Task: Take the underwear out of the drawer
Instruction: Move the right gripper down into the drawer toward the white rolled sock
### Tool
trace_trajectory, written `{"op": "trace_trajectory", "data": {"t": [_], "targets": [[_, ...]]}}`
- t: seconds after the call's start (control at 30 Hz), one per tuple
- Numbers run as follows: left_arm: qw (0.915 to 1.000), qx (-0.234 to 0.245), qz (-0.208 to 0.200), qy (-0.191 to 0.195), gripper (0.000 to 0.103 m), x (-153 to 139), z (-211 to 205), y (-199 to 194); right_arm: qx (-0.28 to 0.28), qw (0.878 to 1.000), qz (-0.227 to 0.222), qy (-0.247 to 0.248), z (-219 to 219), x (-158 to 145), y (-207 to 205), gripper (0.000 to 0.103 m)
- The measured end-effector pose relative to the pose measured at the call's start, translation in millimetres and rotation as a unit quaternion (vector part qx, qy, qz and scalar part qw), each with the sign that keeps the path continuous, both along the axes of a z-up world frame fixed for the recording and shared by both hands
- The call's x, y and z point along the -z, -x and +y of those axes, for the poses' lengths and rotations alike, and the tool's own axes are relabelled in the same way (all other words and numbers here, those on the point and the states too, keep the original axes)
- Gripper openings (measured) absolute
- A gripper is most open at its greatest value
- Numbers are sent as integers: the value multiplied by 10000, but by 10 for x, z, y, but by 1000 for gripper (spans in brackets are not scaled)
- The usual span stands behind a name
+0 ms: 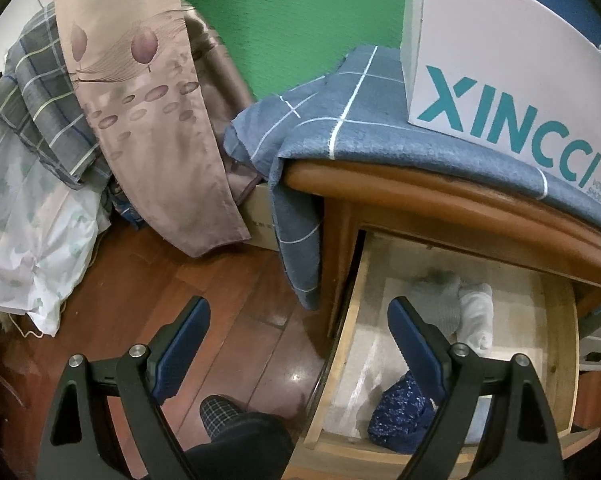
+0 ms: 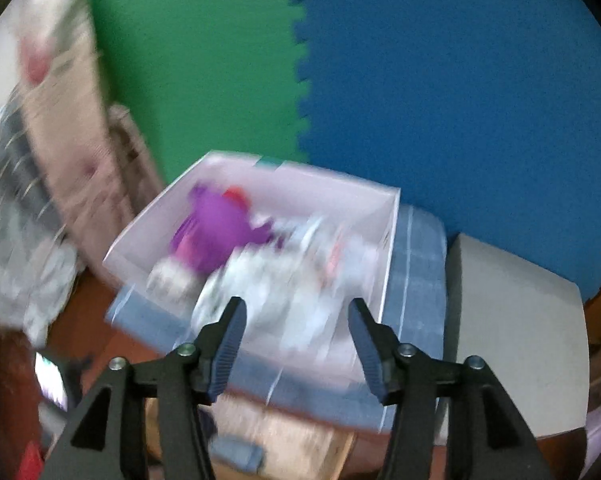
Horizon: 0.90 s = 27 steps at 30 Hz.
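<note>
Down below the left gripper (image 1: 298,326), whose jaws stand wide apart and hold nothing, the wooden drawer (image 1: 562,344) is pulled open. Inside lie 3 pieces of underwear — a grey one (image 1: 440,300), a white one (image 1: 476,316) beside it, and a dark blue speckled one (image 1: 400,412) near the front. Over in the blurred right wrist view, the right gripper (image 2: 296,324) is also spread and empty, above a white box (image 2: 260,192) of bright clothes — it sits on a blue checked cloth (image 2: 416,264).
</note>
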<state>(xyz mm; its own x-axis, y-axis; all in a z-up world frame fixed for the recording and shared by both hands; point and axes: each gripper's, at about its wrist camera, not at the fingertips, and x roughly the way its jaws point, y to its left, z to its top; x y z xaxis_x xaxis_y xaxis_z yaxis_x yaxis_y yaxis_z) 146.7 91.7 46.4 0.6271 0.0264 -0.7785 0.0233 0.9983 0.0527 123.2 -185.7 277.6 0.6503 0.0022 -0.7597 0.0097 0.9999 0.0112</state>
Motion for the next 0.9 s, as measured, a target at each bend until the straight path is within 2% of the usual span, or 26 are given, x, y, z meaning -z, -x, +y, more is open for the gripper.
{"op": "trace_trajectory", "data": {"t": [0.1,0.17,0.27,0.33,0.43,0.67,0.73,0.77,0.83,0.87,0.9], "targets": [[10000,-30,-17,-21,89,-9,17,2,-421,9988,244,90,275,252,420,57],[10000,-33,-15,33,89,-17,31,1,-745,9956,570,67,461,565,612,57],[10000,-58,0,54,89,-17,54,-4,-1105,9871,1156,-1,705,1056,646,57],[10000,-53,3,27,89,-12,51,-7,-1341,9786,1553,158,915,1488,588,57],[10000,-35,9,12,89,-12,55,-13,-1598,9687,1861,378,1142,1948,432,57],[9998,-111,57,140,89,-9,111,-29,-1870,9511,2110,1266,1409,2808,-26,57],[9998,-101,62,144,89,-9,117,-23,-1866,9464,2218,1427,1386,2978,-143,57],[9998,-99,64,141,89,-10,116,-22,-1873,9460,2123,1576,1413,3047,-161,58],[9998,-75,72,149,89,-13,116,-24,-2077,9335,1955,2172,1495,3222,-159,59],[9998,-51,92,154,89,-11,117,-26,-2210,9246,1974,2393,1535,3343,-163,59],[9998,-38,107,156,89,-4,112,-34,-2257,9212,1972,2480,1554,3414,-167,59]]}}
